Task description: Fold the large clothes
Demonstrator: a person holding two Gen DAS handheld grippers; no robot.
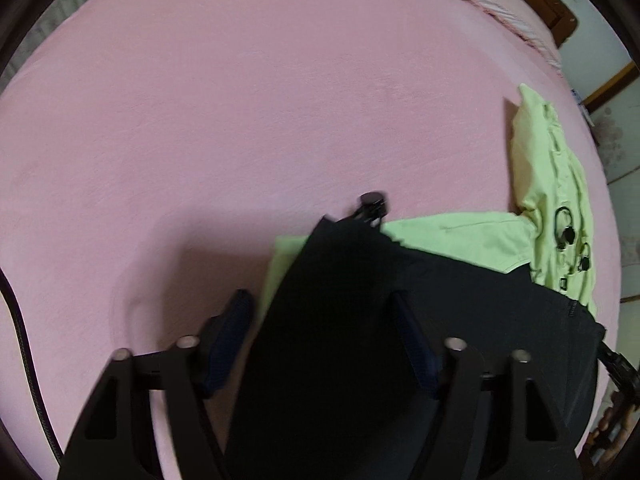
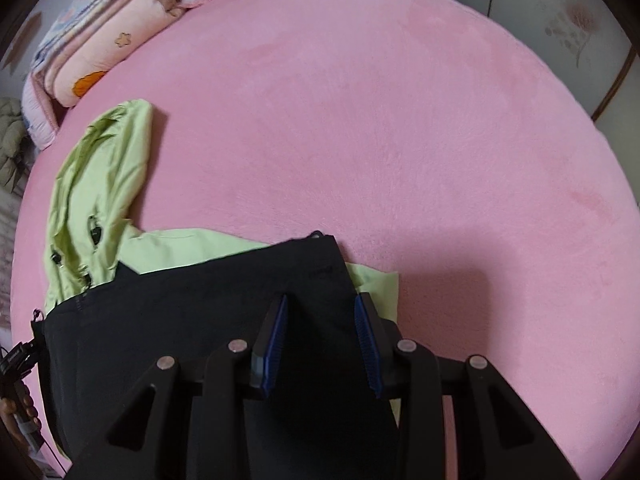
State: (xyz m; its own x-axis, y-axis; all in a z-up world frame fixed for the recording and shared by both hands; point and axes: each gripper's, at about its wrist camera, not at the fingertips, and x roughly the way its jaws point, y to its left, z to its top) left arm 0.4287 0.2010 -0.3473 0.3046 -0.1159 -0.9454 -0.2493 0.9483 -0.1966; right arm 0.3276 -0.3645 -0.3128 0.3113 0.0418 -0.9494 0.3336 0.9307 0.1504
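Your left gripper (image 1: 322,312) stands with its fingers well parted, black cloth lying between the blue pads but neither pad pressing on it; your right gripper (image 2: 320,314) is also parted, more narrowly, again with black cloth between the pads and no visible pinch. So neither hand holds anything.

The pink bed (image 1: 240,100) fills both views. On it lies the jacket: a black panel (image 2: 180,320) folded over a lime-green body (image 1: 452,232), with the green hood (image 2: 108,152) spread out at the far end. The garment's long axis runs side to side between your two hands, and the hood points away from you. A black toggle (image 1: 374,200) pokes out past the black corner in the left view.

Both grippers point steeply down onto the near black edge, one toward each end of it, so neither is clearly nearer. I judge the next fold goes from that near edge toward the hood.
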